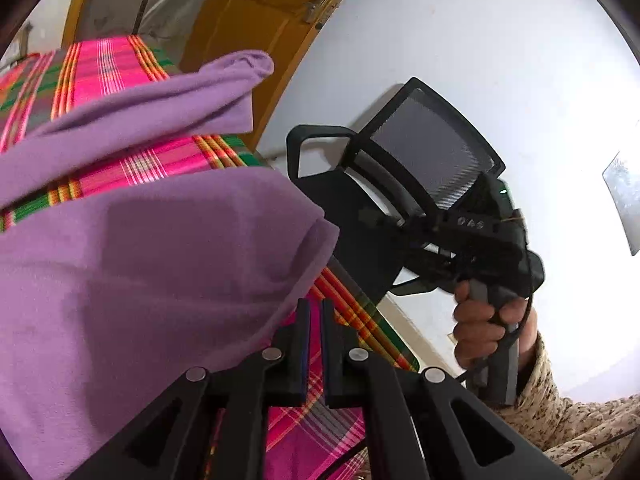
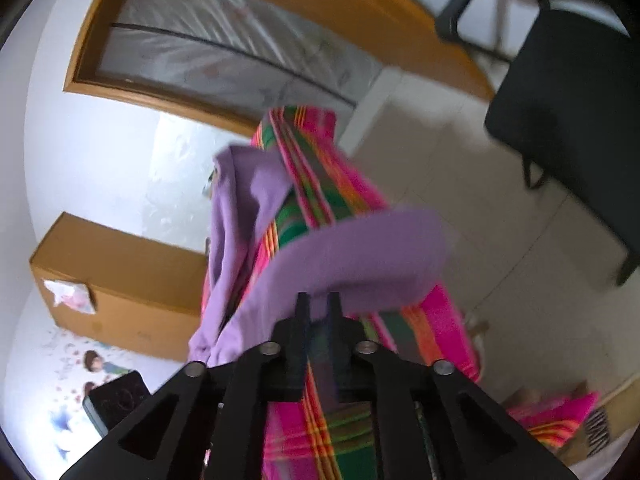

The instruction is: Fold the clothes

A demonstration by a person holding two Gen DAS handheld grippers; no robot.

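Two folds of soft lilac fleece garment [image 1: 152, 248] fill the left half of the left wrist view, one bulky fold at centre left and a narrower band running toward the upper centre; between them shows the pink, green and orange plaid cloth [image 1: 132, 164] that covers the surface beneath. In the right wrist view the same lilac fleece [image 2: 360, 256] hangs across the centre of the frame over the plaid strip, blurred, so its edges are hard to place.

Left hand-held gripper [image 1: 316, 344]: its jaws stand narrow, with a slim gap, and the plaid shows through that gap; the fleece lies just beside the left finger, and I cannot tell whether any of it is pinched. Right hand-held gripper [image 2: 318, 336]: also narrow, tips right at the lower hem of the fleece, and the blur hides whether they grip it. In the left wrist view a person's hand [image 1: 484, 320] with a patterned beige sleeve holds that right tool at lower right.

Risks, as I judge them: a jaw may catch the plaid cover with the fleece and drag it along; a shallow pinch on thick pile could slip and spill the fold; a black mesh office chair [image 1: 424, 156] close beyond the edge could snag a swinging hem.
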